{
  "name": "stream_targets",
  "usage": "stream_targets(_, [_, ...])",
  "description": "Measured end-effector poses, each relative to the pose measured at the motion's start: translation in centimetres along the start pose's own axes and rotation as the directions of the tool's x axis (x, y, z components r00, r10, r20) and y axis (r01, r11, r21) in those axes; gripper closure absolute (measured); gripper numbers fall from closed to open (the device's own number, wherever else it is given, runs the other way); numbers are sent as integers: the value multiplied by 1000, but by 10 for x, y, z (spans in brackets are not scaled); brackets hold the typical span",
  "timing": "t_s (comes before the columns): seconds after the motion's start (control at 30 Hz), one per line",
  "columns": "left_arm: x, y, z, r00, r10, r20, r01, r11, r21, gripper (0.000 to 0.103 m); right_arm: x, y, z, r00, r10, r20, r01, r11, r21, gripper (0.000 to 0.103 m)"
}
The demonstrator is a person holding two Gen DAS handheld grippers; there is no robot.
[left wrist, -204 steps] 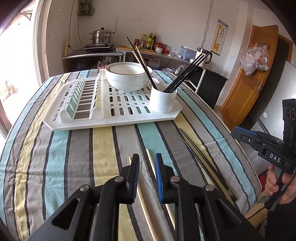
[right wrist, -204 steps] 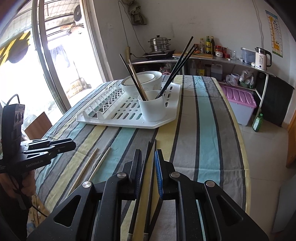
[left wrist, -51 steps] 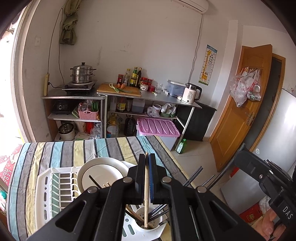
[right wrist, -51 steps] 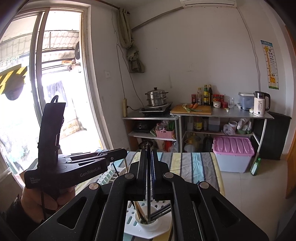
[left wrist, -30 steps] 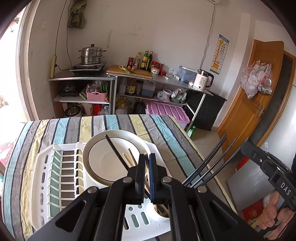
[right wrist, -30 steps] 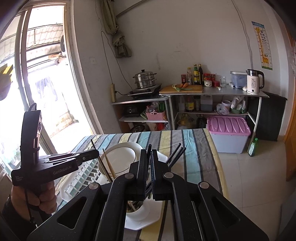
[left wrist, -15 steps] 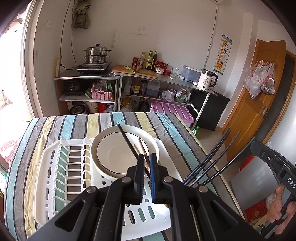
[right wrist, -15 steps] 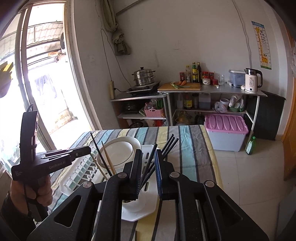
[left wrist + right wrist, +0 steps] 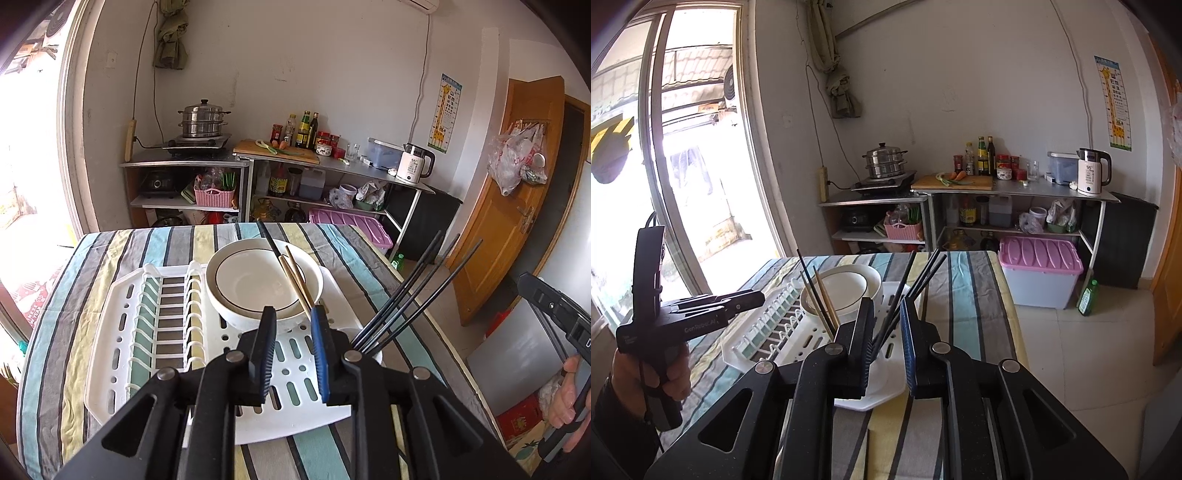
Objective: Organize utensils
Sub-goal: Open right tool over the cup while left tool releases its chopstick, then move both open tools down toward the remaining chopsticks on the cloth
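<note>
A white drying rack (image 9: 147, 332) lies on the striped tablecloth and holds a white bowl (image 9: 258, 280). Wooden chopsticks (image 9: 295, 280) and black chopsticks (image 9: 417, 291) stand slanted in a cup that my fingers mostly hide. My left gripper (image 9: 291, 321) hovers just before the rack, its jaws opening with nothing between the pads. My right gripper (image 9: 886, 314) is likewise opening and holds nothing. The black chopsticks (image 9: 916, 280) show through its gap, farther off, beside the wooden chopsticks (image 9: 823, 295). Each gripper appears in the other's view: the left gripper (image 9: 753, 295) and the right gripper (image 9: 524, 282).
A thin dark stick (image 9: 868, 450) lies on the cloth under my right gripper. Past the table's right edge is tiled floor with a pink-lidded bin (image 9: 1038, 273). Shelves with a steamer pot (image 9: 201, 120) and a kettle (image 9: 415, 164) line the back wall.
Both pairs of jaws, shut on a chopstick a second ago, now stand apart with nothing in them. The chopsticks stay in the cup. Both grippers have drawn back from the rack.
</note>
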State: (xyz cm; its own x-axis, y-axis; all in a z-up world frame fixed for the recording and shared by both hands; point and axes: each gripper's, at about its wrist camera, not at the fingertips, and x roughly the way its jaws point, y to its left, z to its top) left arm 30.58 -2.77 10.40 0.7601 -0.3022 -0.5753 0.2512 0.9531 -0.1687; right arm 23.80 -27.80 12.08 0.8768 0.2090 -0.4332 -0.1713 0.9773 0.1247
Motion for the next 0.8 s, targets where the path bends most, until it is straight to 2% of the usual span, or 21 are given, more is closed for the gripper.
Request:
stream_targets(0.2, [-27, -6, -36, 1000, -5, 14, 5, 1000, 4, 83, -26, 14, -26, 1000, 15, 4, -15, 999, -28, 78])
stream_targets(0.53, [-71, -11, -106, 1000, 8, 10, -9, 1000, 9, 83, -58, 32, -85, 999, 13, -37, -16, 998, -68, 78])
stream_targets(0.8, [-94, -11, -155, 999, 42, -5, -42, 999, 4, 83, -71, 31, -124, 996, 27, -82, -30, 999, -31, 78])
